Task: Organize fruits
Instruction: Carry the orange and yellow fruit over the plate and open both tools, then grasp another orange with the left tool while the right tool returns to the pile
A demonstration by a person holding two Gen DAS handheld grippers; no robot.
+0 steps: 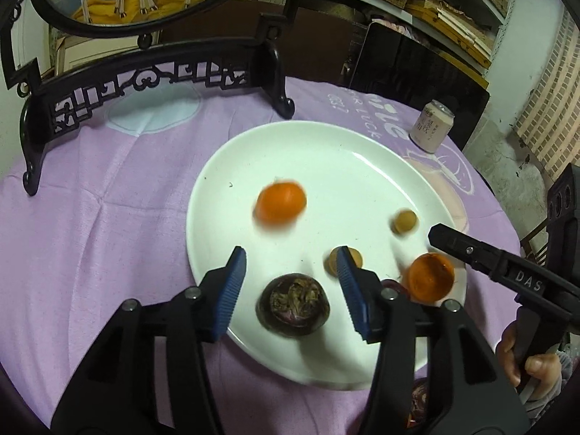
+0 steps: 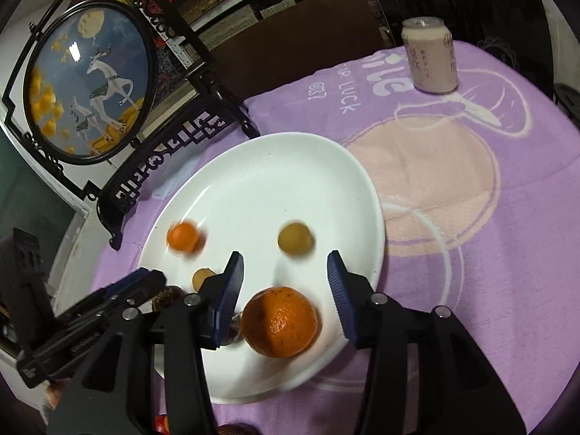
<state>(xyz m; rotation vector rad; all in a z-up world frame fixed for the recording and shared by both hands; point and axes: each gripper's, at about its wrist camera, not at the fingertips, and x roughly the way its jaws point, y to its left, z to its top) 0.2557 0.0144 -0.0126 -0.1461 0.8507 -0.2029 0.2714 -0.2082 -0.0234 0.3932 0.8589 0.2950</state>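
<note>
Purple-clothed surface (image 1: pixel 108 217) carrying white plate (image 1: pixel 326 152), left tool (image 1: pixel 290 272) apart over mangosteen (image 1: pixel 293 306), right tool (image 2: pixel 284 268) apart around orange (image 2: pixel 280 322).

Plate (image 1: pixel 253 137): white, oval, flat on the desk.
Large orange (image 2: pixel 279 322): near rim, resting on the plate, pitted skin.
Small orange (image 1: pixel 281 201): mid-plate, blurred.
Mangosteen (image 1: pixel 293 306): dark purple, stem end up, near edge.
Two tan round fruits (image 1: pixel 404 221): apart from each other, on the plate's right half.
</note>
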